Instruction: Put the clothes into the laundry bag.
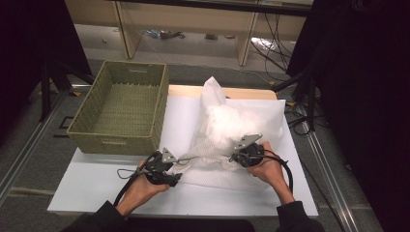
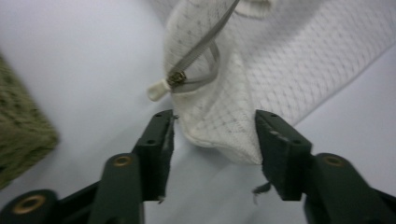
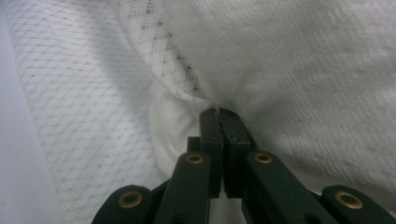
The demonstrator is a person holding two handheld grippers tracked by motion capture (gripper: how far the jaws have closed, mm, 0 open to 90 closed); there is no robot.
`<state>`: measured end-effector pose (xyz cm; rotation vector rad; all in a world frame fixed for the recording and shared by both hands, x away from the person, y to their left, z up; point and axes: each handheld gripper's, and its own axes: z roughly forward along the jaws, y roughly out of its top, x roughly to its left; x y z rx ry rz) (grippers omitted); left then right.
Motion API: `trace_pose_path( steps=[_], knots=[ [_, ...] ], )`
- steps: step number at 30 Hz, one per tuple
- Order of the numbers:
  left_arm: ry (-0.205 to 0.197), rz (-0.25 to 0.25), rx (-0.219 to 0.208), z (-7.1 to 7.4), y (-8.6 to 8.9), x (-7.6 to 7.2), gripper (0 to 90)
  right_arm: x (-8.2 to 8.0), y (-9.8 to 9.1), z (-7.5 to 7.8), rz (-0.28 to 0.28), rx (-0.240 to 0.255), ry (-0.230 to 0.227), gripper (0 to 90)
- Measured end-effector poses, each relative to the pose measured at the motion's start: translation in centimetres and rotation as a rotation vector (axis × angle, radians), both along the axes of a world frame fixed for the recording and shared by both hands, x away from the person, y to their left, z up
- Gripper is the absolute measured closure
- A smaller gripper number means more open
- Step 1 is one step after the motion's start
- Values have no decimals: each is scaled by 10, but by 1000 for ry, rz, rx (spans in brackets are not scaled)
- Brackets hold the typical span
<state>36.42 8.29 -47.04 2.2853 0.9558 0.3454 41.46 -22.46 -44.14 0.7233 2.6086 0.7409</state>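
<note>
A: Two claws at work on one white mesh laundry bag [image 1: 212,162], lying mid-bench on white sheet [image 1: 96,179], stuffed with white fluffy fabric [image 1: 227,123]. Woven basket [image 1: 123,106] noted at far left of bench, well apart from bag's bulk.

B: Left claw [image 2: 212,135] seen spread wide, jaws either side of bag's corner, not yet biting. Grey zipper tape with small white pull [image 2: 161,88] just beyond jaw tips.

A: Right claw [image 3: 220,114] pressed together, pinching fold of mesh right at edge of fluffy fabric. From above, right claw [image 1: 238,157] at bag's near right, left claw [image 1: 175,164] at near left.

B: Step judged: bracing bag with right, lining up left on corner beside zipper. Opening or closing of zipper — cannot tell which.

A: Next move, likely: shut left jaws on corner, or advance slightly to pull. Needed: fine aim, since pull small and mesh slack. Right pinch to hold firm against tug, else bag likely to slide on sheet.
</note>
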Motion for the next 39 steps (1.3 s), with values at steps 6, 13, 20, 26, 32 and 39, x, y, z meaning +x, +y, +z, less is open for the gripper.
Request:
trace_pose_path(
  steps=[6, 13, 20, 26, 32, 39],
  knots=[
    [44, -66, -2, -10, 0, 10, 854, 12, -3, -4, -7, -4, -14, 900],
    [19, -147, 30, -5, -1, -4, 877, 31, -7, -5, -67, -6, -47, 900],
    [-20, -180, -10, 10, -6, -12, 878, 59, -6, -3, -90, -61, -133, 900],
    [-17, -179, -35, 11, -4, -11, 878, 68, -10, -2, -146, -25, -155, 900],
    [4, -178, -48, 10, 5, -15, 878, 58, -10, 5, -96, -22, -131, 900],
    [-47, -138, -53, 14, 8, -18, 728, 36, -19, 19, -58, 16, -119, 900]
  ],
)
